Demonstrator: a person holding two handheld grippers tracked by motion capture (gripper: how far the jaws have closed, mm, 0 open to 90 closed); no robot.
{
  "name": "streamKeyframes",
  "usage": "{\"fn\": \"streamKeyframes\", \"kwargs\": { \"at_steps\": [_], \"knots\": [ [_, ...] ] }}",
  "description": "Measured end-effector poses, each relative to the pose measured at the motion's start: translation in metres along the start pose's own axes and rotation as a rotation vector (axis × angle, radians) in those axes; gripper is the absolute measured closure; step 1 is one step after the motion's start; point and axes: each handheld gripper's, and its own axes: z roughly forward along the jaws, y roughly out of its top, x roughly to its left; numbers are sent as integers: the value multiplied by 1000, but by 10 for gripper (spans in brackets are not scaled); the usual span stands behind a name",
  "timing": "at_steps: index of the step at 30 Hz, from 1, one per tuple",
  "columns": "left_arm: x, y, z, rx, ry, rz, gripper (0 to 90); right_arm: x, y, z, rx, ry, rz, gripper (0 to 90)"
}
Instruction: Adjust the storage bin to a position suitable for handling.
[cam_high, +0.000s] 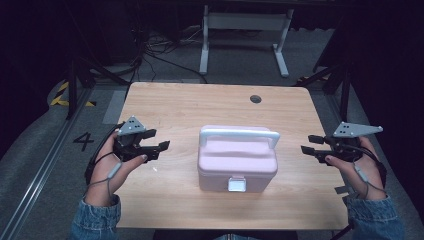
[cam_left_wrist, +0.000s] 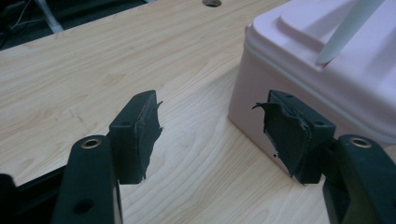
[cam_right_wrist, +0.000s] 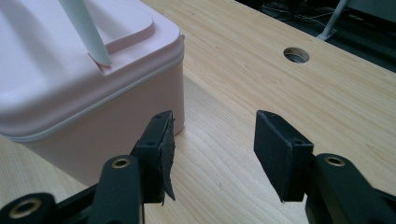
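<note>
A pink lidded box (cam_high: 236, 162) with a white handle (cam_high: 239, 134) and a white front latch (cam_high: 236, 185) stands in the middle of the wooden table (cam_high: 175, 107). My left gripper (cam_high: 159, 140) hovers open to the left of the box, jaws pointing at it with nothing between them. My right gripper (cam_high: 308, 143) is open on the box's right side, a short gap away. In the left gripper view the box (cam_left_wrist: 327, 65) is beyond the open left gripper (cam_left_wrist: 212, 135). In the right gripper view the box (cam_right_wrist: 70, 79) lies left of the open right gripper (cam_right_wrist: 212, 149).
A round cable hole (cam_high: 255, 99) sits near the table's far edge, also seen as the hole (cam_right_wrist: 296, 54) in the right gripper view. Behind the table stand a white desk frame (cam_high: 245, 35) and cables on the grey floor. A floor marking "4" (cam_high: 83, 141) lies at left.
</note>
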Motion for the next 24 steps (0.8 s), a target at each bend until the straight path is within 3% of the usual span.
{"fn": "streamKeyframes", "kwargs": {
  "at_steps": [3,9,24],
  "knots": [
    [-5,4,0,3,-7,-19,361,0,-3,-1,4,-2,5,490],
    [-14,13,3,-46,-36,1,354,1,-7,-3,7,-8,14,488],
    [-34,28,21,-128,-152,97,350,4,-16,-8,17,-16,36,483]
  ]
}}
